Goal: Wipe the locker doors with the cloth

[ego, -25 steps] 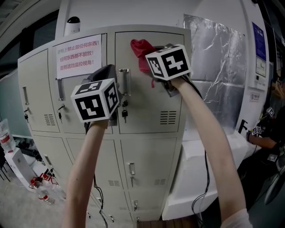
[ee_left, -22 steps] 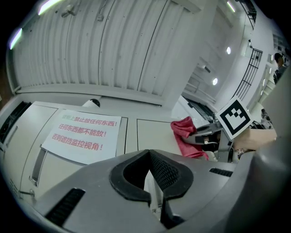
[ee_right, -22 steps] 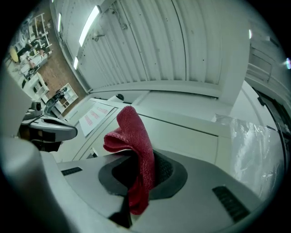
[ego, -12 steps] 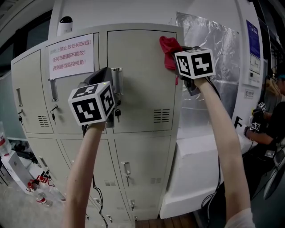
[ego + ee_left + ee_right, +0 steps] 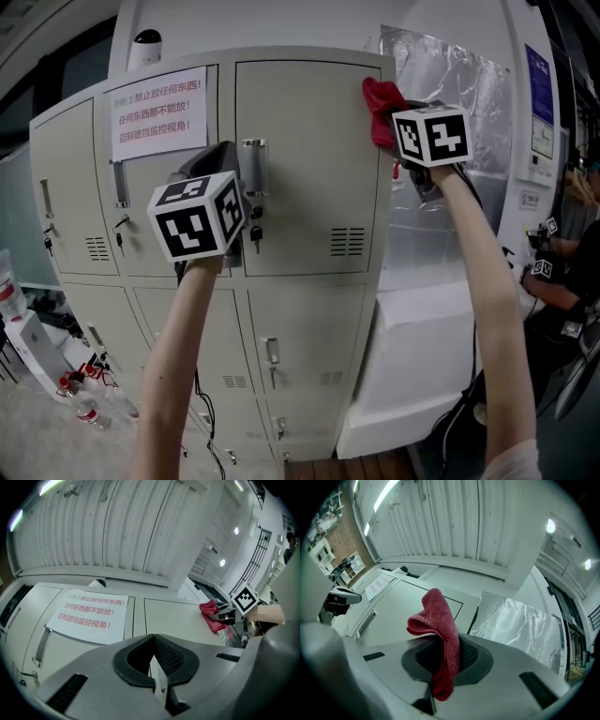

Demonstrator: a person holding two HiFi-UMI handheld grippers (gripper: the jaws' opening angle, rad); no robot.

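The beige locker bank (image 5: 309,309) fills the head view. My right gripper (image 5: 443,644) is shut on a red cloth (image 5: 440,620), which sticks up out of the jaws and hangs down in front of them. In the head view the red cloth (image 5: 380,105) lies against the top right corner of the upper right door (image 5: 305,150), just left of the right marker cube (image 5: 431,136). My left gripper (image 5: 153,637) is shut with nothing in it. Its marker cube (image 5: 199,225) hangs in front of that door's handle (image 5: 251,169).
A paper sign with red print (image 5: 157,112) is stuck on the upper middle door. A dome camera (image 5: 148,39) sits on top of the lockers. Silver foil sheeting (image 5: 441,234) and a white ledge (image 5: 412,356) lie to the right, a person (image 5: 562,281) at the right edge, bottles (image 5: 84,403) on the floor.
My right gripper has carried the red cloth rightward across the upper right door, from near its top left to its top right corner. The left gripper has stayed by the handle.
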